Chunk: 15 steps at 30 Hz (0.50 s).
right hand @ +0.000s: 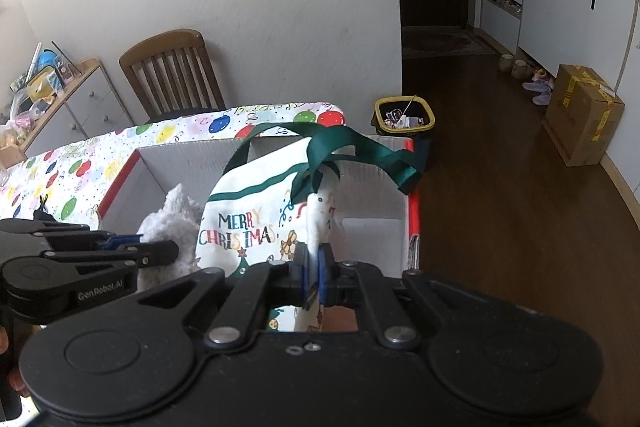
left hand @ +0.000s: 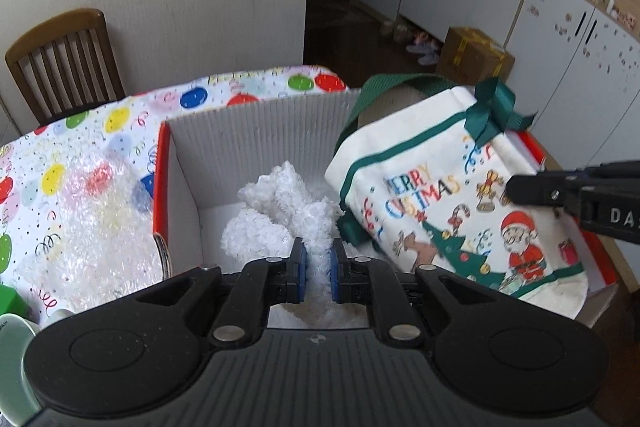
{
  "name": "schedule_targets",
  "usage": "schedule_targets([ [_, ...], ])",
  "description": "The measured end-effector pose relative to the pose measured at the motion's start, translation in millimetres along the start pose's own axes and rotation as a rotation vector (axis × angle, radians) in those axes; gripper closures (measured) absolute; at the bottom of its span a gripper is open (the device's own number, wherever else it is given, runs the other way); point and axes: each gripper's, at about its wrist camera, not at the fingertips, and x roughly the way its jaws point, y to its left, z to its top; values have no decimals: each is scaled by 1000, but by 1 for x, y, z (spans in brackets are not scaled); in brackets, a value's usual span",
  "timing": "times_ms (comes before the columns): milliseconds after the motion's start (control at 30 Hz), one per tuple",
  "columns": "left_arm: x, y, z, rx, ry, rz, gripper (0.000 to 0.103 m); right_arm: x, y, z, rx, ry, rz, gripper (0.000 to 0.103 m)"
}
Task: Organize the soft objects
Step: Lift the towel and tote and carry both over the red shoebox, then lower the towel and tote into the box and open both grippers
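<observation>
1. The left claw [left hand: 317,269] is clamped on a strip of the fluffy white fabric [left hand: 276,223], whose bulk lies piled just beyond the fingertips on the floor of the white cardboard box [left hand: 256,131].
2. That claw tilts steeply down into the box from its near edge; the pinched strip runs lengthwise between the pads, from near to far.
3. The box stands on the table [left hand: 120,123], which wears a balloon-print cover, with bubble wrap [left hand: 92,219] lying to the box's left.
4. The right claw [right hand: 315,277] pinches a folded edge of the Christmas tote bag [right hand: 256,223]; whether its pads still press firmly is hard to tell.
5. This claw also slopes downward, over the box's near right side.
6. The bag stands roughly upright from the grip, leaning against the box's right wall, its printed face to the left and its green handles [right hand: 360,147] draped over the far rim.
</observation>
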Motion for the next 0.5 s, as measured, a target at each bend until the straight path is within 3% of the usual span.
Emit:
schedule_targets([
  [333,7,-4,-2,3,55,0,90,-1,3,-3,-40,20,6,70],
  [500,3,-9,-5,20,56,4,83,-6,7,-7,-70,13,7,65],
])
